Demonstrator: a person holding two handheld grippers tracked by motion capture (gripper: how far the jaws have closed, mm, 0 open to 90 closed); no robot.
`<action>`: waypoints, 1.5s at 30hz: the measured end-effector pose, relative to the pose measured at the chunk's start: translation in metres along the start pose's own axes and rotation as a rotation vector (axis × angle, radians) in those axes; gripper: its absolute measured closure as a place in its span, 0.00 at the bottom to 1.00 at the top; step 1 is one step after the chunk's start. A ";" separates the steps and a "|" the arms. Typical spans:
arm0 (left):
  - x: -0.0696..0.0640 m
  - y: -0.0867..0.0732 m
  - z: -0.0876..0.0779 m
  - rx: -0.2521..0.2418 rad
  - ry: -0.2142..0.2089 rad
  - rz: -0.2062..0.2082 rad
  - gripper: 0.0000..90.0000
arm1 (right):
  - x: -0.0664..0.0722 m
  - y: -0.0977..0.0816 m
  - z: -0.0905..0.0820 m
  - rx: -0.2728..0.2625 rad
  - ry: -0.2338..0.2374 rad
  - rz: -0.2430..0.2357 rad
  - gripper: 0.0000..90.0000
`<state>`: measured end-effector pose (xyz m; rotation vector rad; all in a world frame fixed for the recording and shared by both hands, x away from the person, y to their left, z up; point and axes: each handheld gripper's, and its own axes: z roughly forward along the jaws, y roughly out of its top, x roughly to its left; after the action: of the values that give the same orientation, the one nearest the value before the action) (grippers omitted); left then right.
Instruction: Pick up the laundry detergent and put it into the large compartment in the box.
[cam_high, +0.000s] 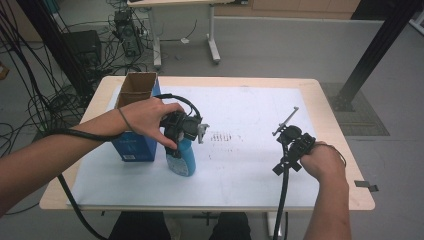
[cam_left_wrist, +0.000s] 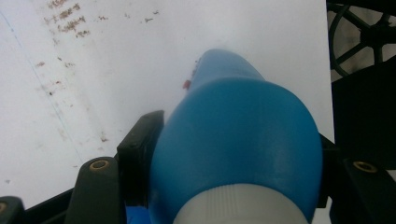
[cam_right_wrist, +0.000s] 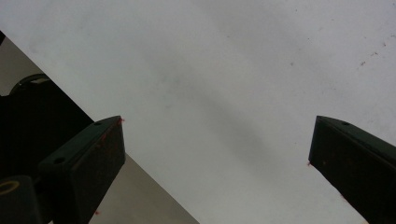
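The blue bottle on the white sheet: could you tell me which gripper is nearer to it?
Left. The left gripper is shut on the blue bottle, a jaw on each side of it. The right gripper is open, apart from the bottle, over the table's right side.

Shiny smooth blue plastic bottle (cam_left_wrist: 233, 140), ridged white cap (cam_left_wrist: 240, 205), matt black jaws, speckled white paper sheet (cam_high: 250, 115), brown cardboard box (cam_high: 136, 89)

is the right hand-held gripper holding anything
No, the right hand-held gripper has its jaws spread wide, with just the white sheet between them.
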<state>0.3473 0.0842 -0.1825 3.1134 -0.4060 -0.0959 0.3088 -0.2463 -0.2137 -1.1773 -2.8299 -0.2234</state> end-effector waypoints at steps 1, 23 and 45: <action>0.000 0.000 0.000 0.000 0.001 0.001 0.41 | 0.000 0.000 0.000 0.001 0.000 -0.001 0.04; -0.002 0.000 0.000 0.001 0.004 -0.002 0.41 | -0.001 0.000 0.000 -0.002 0.004 -0.002 0.04; -0.001 0.001 0.000 0.002 0.003 0.002 0.41 | -0.001 0.000 0.000 0.003 0.003 0.001 0.04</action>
<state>0.3462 0.0838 -0.1825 3.1147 -0.4094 -0.0910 0.3098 -0.2473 -0.2141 -1.1763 -2.8263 -0.2208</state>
